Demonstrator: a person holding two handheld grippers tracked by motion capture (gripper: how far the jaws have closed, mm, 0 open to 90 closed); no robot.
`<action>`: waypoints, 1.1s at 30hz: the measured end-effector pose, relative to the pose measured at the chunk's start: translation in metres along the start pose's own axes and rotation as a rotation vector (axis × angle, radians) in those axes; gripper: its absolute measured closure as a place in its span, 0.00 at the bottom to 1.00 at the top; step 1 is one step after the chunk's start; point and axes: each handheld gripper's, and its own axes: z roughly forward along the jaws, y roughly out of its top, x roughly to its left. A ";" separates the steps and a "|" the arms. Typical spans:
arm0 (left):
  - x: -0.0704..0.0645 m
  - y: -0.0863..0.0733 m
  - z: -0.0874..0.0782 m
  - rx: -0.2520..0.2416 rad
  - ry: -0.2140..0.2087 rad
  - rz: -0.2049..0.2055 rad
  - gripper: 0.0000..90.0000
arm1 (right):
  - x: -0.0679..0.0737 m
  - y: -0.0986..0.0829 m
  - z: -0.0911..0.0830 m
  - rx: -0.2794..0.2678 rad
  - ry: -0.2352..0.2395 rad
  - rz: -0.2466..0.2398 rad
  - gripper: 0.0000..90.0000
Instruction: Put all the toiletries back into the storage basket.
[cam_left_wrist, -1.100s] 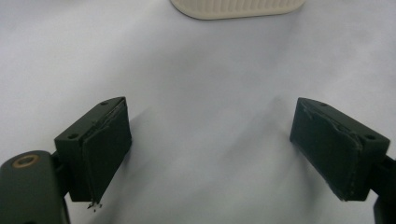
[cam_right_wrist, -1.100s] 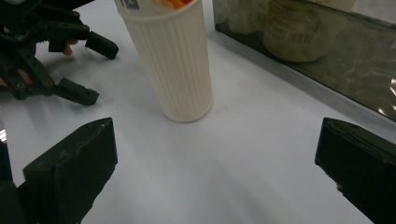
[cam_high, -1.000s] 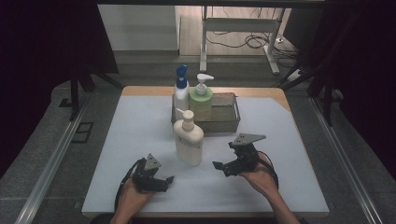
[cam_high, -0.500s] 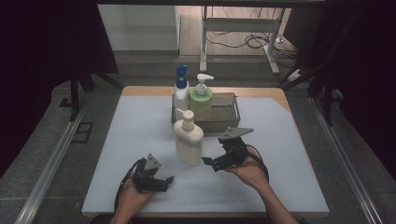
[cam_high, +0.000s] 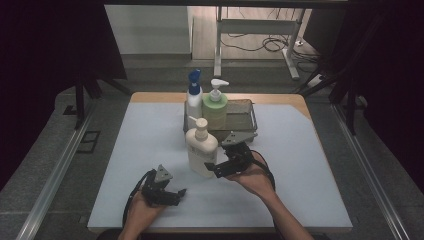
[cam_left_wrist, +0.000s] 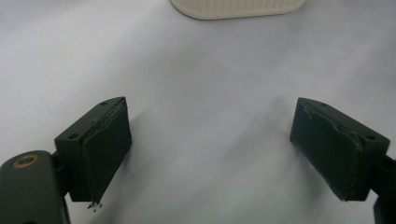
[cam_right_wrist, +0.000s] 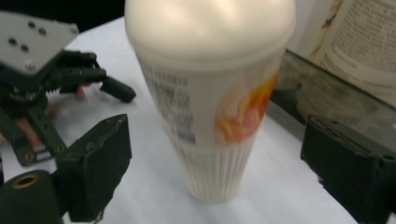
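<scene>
A cream pump bottle (cam_high: 201, 148) stands upright on the white table, just in front of the tray. In the right gripper view the cream bottle (cam_right_wrist: 210, 93) rises close ahead, with an orange picture on its label. My right gripper (cam_high: 213, 169) points left at its lower part and is open; its jaws stand wide to either side without touching it, as the right gripper (cam_right_wrist: 224, 175) view shows. My left gripper (cam_high: 177, 196) rests open near the front edge, left of the bottle. The left gripper (cam_left_wrist: 210, 149) holds nothing; the bottle's ribbed base (cam_left_wrist: 236, 7) is at the top.
A grey metal tray (cam_high: 245, 119) sits at the table's back middle. In it stand a green pump bottle (cam_high: 215, 107) and a white bottle with a blue cap (cam_high: 194, 95). The white table surface (cam_high: 310, 170) stretches to both sides.
My right gripper has moved left and slightly forward, from open table up to the cream bottle's lower part. The left gripper and the bottles have stayed put.
</scene>
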 end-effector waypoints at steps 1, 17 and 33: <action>0.000 0.000 0.000 0.000 0.000 0.000 0.14 | 0.000 0.002 0.001 -0.003 0.000 0.000 0.11; 0.000 0.000 0.000 0.001 0.000 0.000 0.14 | 0.007 0.022 0.019 0.008 -0.048 -0.021 0.21; 0.000 0.000 0.000 0.002 0.000 0.001 0.14 | 0.011 0.030 0.024 0.025 -0.058 -0.045 0.39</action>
